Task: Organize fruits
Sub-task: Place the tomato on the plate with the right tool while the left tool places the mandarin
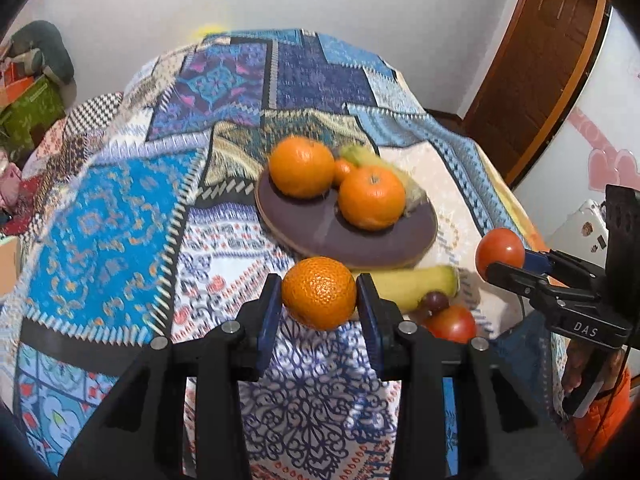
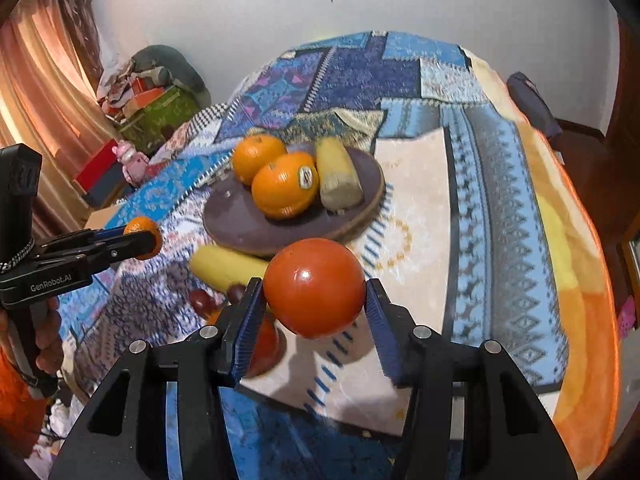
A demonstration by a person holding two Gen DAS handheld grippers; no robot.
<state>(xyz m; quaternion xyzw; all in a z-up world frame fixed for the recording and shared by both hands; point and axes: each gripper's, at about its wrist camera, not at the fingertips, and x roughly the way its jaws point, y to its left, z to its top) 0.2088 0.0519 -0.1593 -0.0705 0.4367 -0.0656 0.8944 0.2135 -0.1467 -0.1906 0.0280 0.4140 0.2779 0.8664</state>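
A round purple plate (image 1: 320, 236) (image 2: 240, 220) sits on the patchwork cloth and holds two large oranges (image 1: 301, 167) (image 2: 286, 190), a small orange (image 1: 343, 170) and a yellowish banana-like fruit (image 2: 338, 178). My left gripper (image 1: 319, 300) is shut on a small orange (image 1: 319, 298) and holds it above the cloth just in front of the plate; it also shows in the right wrist view (image 2: 142, 238). My right gripper (image 2: 314, 290) is shut on a red tomato (image 2: 314, 288) (image 1: 500, 251), held to the right of the plate.
On the cloth in front of the plate lie a yellow banana (image 1: 420, 282) (image 2: 226, 266), dark grapes (image 1: 434, 302) (image 2: 202, 300) and another tomato (image 1: 454, 322). Boxes and clutter (image 2: 148, 112) stand at the far left; a wooden door (image 1: 532, 80) is at the right.
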